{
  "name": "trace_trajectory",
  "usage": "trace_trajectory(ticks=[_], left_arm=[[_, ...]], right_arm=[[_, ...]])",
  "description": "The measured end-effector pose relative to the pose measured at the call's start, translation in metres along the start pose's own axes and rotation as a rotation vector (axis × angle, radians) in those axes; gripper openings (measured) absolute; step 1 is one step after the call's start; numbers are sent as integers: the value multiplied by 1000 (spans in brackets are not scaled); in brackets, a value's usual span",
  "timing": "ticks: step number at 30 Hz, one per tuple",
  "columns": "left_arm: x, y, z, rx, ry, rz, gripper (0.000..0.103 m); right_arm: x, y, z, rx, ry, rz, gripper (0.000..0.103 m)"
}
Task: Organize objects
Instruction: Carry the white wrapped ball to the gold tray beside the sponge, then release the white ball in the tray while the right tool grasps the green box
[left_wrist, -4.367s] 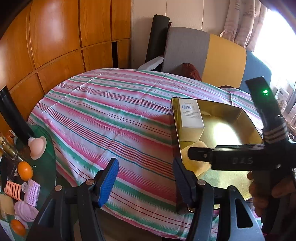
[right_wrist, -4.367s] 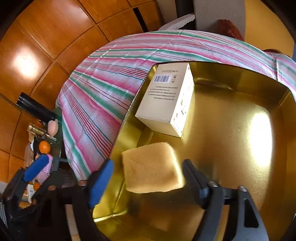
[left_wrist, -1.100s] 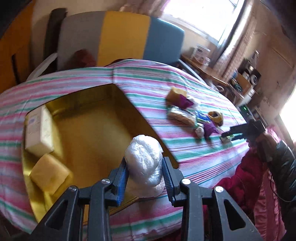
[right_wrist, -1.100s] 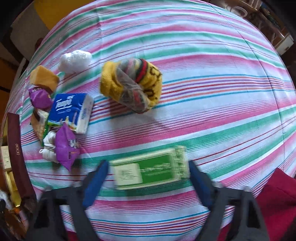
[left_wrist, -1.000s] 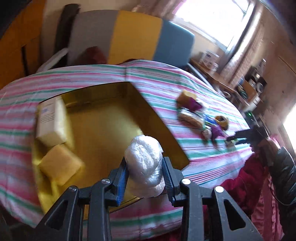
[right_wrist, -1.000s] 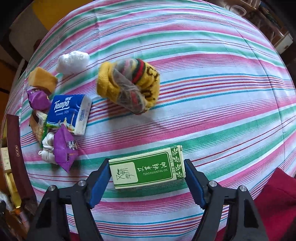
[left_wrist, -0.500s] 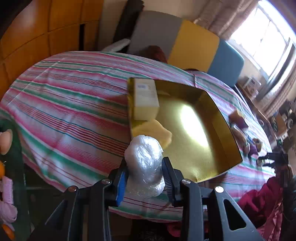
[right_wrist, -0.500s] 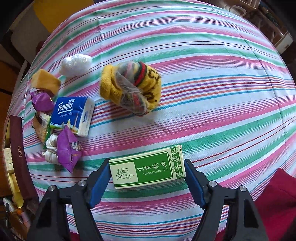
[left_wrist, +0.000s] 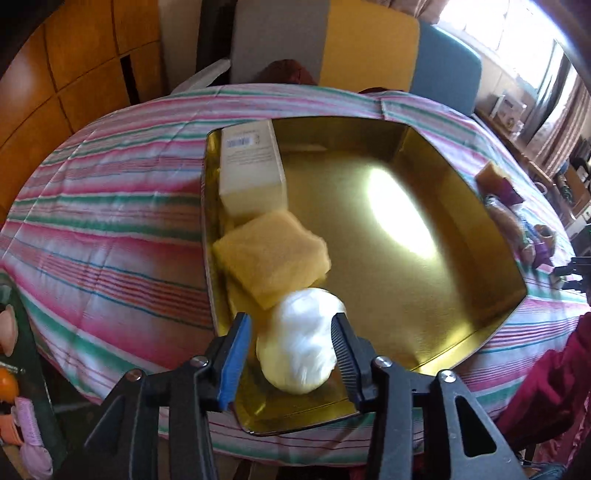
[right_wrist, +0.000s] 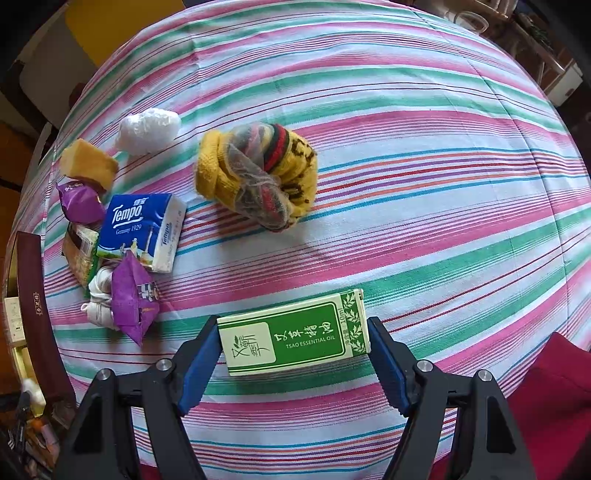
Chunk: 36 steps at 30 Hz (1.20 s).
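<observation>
Over the near corner of the gold tray (left_wrist: 476, 206), the left tool (left_wrist: 290, 345) has its jaws parted a little wider than the white plastic bundle (left_wrist: 301, 341) between them: the right finger touches the bundle's side, while a narrow gap shows beside the blue-padded left finger. Whether the bundle rests on the tray floor or hangs in the grip cannot be told. Just beyond it lies a yellow sponge (left_wrist: 271, 258), and behind that a cream carton (left_wrist: 251, 173) with a barcode label sits against the tray's left wall. The tray stands on the striped tabletop (left_wrist: 110, 206), with a cluster of small items near its right side.

On the other side of the same cloth, the right tool (right_wrist: 293, 363) is spread wide with a green essential oil box (right_wrist: 295, 341) between its fingers, both blue pads pressing on the box's short ends. The box lies lengthwise across the gap, label upward. Farther off sits a yellow knitted bundle (right_wrist: 258, 179). To the left are a blue Tempo tissue pack (right_wrist: 142, 230), two purple snack packets (right_wrist: 133, 301), another yellow sponge (right_wrist: 88, 164) and a second white plastic bundle (right_wrist: 147, 129), lying close together.
</observation>
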<state>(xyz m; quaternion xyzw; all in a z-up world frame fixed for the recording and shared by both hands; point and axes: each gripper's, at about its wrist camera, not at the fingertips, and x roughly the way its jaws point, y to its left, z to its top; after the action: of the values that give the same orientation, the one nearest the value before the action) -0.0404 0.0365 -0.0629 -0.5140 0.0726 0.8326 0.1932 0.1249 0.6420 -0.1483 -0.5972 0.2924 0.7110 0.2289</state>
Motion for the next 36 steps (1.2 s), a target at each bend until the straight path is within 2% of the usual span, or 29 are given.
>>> trace_trajectory(ticks=[3, 10, 15, 36], left_arm=[[-6, 4, -3, -22, -16, -15, 46], [-27, 3, -2, -48, -99, 6, 46], [-36, -2, 2, -59, -144, 26, 46], [-41, -18, -4, -32, -154, 15, 46]], right_arm=[[0, -4, -1, -1, 2, 0, 76], [0, -19, -7, -3, 2, -10, 76], [-9, -33, -13, 2, -38, -9, 76], [-27, -89, -42, -17, -103, 19, 76]])
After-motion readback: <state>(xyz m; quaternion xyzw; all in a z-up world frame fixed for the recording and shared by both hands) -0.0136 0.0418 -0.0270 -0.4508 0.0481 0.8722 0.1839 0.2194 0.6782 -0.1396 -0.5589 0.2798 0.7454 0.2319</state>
